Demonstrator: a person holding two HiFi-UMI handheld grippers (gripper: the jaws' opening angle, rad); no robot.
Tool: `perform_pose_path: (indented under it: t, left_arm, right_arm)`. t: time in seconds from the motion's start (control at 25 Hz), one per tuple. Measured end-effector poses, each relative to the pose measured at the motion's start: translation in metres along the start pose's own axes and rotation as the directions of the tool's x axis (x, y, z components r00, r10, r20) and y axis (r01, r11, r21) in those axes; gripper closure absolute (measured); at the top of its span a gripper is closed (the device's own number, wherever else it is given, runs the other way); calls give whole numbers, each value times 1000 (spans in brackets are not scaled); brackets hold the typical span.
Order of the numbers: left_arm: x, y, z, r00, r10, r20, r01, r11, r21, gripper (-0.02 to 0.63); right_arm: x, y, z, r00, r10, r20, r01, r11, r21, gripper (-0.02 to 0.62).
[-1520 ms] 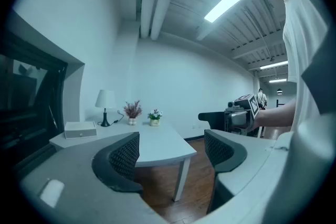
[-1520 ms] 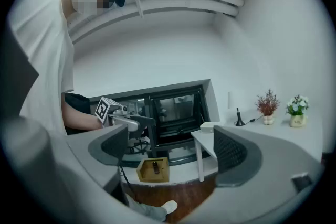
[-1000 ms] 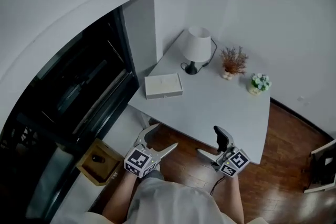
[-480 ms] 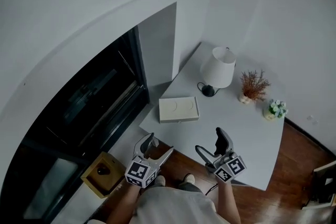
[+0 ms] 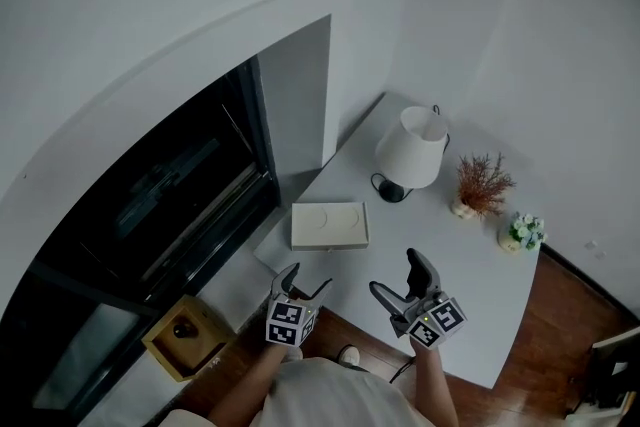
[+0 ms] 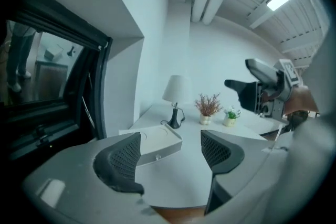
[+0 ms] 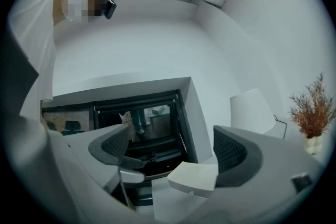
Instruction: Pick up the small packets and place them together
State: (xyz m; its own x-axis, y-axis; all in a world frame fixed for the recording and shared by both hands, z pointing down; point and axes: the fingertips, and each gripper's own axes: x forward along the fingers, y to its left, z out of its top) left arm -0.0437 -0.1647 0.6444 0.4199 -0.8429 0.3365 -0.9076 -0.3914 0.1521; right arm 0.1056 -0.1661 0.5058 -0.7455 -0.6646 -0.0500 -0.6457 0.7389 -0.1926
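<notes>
On my left gripper (image 5: 308,280) the jaws are closing on nothing, while the right gripper (image 5: 394,272) stands spread and empty near the box (image 5: 328,225).

The head view looks steeply down from high above the bench (image 5: 432,230). The left gripper view sits low by the bench edge and faces the lamp (image 6: 176,91). The right gripper view faces the dark window (image 7: 152,126). All three show the white box (image 5: 329,225).

Dark dimpled fingers (image 6: 123,157) on grey housings, black-and-white marker cubes (image 5: 287,323), pale shirt (image 5: 320,395).
</notes>
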Motion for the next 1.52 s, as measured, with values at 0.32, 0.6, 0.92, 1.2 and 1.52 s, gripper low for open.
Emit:
perform_pose_path:
  t: [0.32,0.6,0.92,1.2,1.52]
  left_arm:
    - [103,20,-96,949,36,-313,-81,988,-132,291]
    - [153,36,-128,891,71,-449,-158,975,-158,322]
    - [173,52,-138,856,122,-502,-271,933,-236,396]
    - [173,48,-144,851,61,-522,-268,905,-331,540]
    - [142,24,-158,838,32,-544,-207,943,-262,541]
  right_arm:
    - [-19,-6,-7,999,-42,-18,42,999,26,95]
    - [-59,-20,-6,991,-129,-40,130,991,21,95]
    - [-94,-36,-18,976,-211,-53,214,975,61,95]
    - [-103,-40,-23,973,-226,-50,230,969,93,95]
    - [-90,-39,-22,981,-193,-27,195,974,114,95]
